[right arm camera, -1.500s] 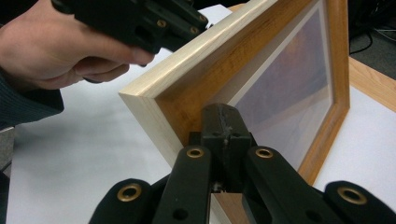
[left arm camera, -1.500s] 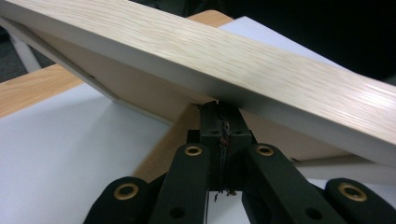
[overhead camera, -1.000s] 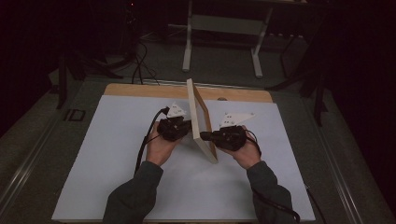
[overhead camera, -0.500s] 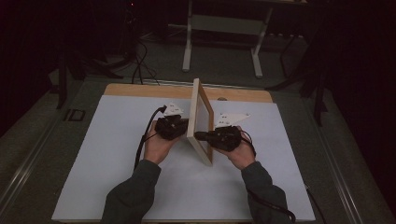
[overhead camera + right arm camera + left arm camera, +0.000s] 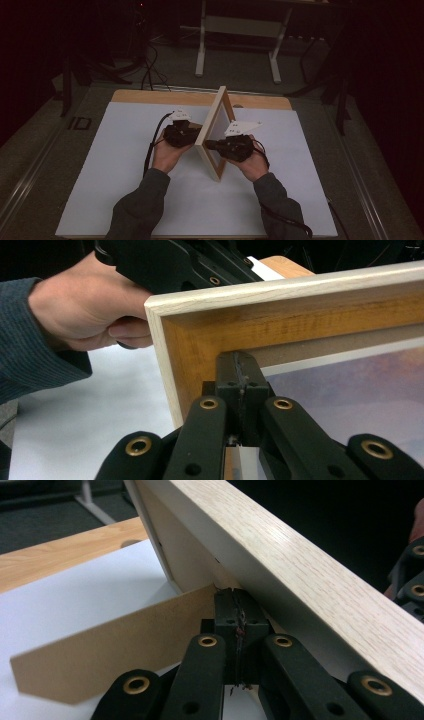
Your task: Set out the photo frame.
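A light wooden picture frame [image 5: 212,132] stands on its edge on the white mat [image 5: 115,170], between my two grippers. My left gripper [image 5: 192,134] is at the frame's back, jaws shut, tips pressed where the brown fold-out stand [image 5: 110,655] meets the back panel [image 5: 190,555]. In the left gripper view the left gripper [image 5: 239,611] has nothing between its pads. My right gripper [image 5: 210,145] is on the picture side, also shut. Its tips [image 5: 241,372] rest against the inner rim of the frame [image 5: 280,325], near a corner. Behind that corner the person's left hand [image 5: 75,310] shows.
The mat lies on a wooden board whose bare strip [image 5: 150,96] shows along the far edge. Beyond the table stand a white-legged bench [image 5: 237,25] and cables on a dark floor. Open mat lies left, right and in front of the hands.
The frame has swung: its far end moved right and its near end left, so it now leans the other way. Both hands shifted slightly with it.
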`<state>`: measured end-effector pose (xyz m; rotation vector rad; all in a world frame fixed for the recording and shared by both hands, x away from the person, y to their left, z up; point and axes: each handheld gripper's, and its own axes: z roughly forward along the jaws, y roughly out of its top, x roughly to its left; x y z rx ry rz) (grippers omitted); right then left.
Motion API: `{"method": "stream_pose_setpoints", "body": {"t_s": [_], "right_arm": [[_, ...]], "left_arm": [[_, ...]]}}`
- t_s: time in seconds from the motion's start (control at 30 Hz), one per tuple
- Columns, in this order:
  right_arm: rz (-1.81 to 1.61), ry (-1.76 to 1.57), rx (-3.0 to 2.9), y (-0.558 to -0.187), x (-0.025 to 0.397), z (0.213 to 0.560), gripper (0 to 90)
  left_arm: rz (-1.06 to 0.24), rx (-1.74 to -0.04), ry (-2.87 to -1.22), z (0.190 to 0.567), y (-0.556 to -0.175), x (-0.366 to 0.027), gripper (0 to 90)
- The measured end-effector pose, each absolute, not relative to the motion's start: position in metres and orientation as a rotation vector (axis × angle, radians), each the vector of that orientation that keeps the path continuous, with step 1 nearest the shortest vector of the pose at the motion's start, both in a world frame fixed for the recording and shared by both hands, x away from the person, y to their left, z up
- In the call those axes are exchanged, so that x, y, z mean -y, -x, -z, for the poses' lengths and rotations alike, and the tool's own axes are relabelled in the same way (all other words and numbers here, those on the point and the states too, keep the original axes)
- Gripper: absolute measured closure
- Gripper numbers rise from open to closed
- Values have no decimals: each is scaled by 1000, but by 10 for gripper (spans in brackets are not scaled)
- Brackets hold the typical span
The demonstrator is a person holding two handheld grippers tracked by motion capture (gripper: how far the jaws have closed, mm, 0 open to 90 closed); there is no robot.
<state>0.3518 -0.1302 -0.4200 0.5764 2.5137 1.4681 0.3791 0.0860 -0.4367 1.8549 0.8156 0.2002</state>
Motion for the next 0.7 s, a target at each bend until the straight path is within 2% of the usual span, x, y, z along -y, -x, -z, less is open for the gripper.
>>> {"method": "stream_pose_setpoints", "body": {"t_s": [0.27,0.5,0.7], "right_arm": [[-1471,-586,-2499,-351,126,421,900],[-1478,-592,-2481,-352,121,422,900],[-1434,-603,-2476,-352,124,424,849]], "left_arm": [[-181,-811,-1840,438,-382,-91,900],[-228,-839,-1852,435,-381,-94,900],[-284,-887,-1855,432,-375,-98,835]]}}
